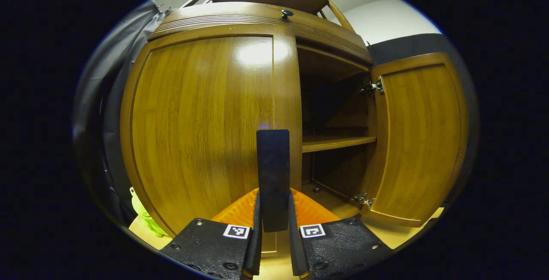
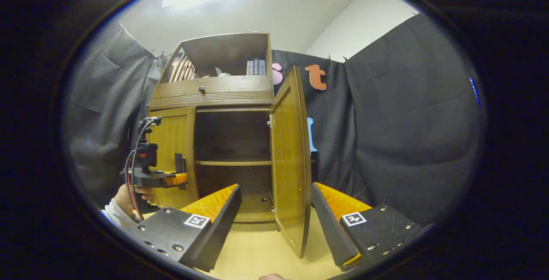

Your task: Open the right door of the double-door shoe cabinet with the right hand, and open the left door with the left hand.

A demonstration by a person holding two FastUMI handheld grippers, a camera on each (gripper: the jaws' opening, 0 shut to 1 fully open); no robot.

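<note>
Booth with black cloth walls (image 2: 407,134), white ceiling, pale wood floor (image 2: 257,250). The cabinet (image 2: 214,95) is the landmark.

Left gripper view: left gripper (image 1: 273,224) nearest, fingers drawn close, pinching a flat black handle (image 1: 273,177) that stands upright between them. The handle sits at the inner edge of the left door (image 1: 201,130), which looks shut or nearly so; glossy brown wood, framed panel, glare near its top. Past it, the right half of the cabinet is open: dark inside, one shelf (image 1: 336,142) across the middle. The right door (image 1: 418,138) is swung out wide, two metal hinges on its inner edge. Above the doors, a drawer front with a small dark knob (image 1: 287,13). Something yellow-green (image 1: 143,215) lies at the cabinet's lower left corner.

Right gripper view: right gripper (image 2: 274,224) nearest, fingers spread wide, touching nothing; the right door's edge stands between them, farther off. Beyond, left gripper at the left door, a hand (image 2: 131,196) holding it. Open top compartment holds books (image 2: 255,66).
</note>
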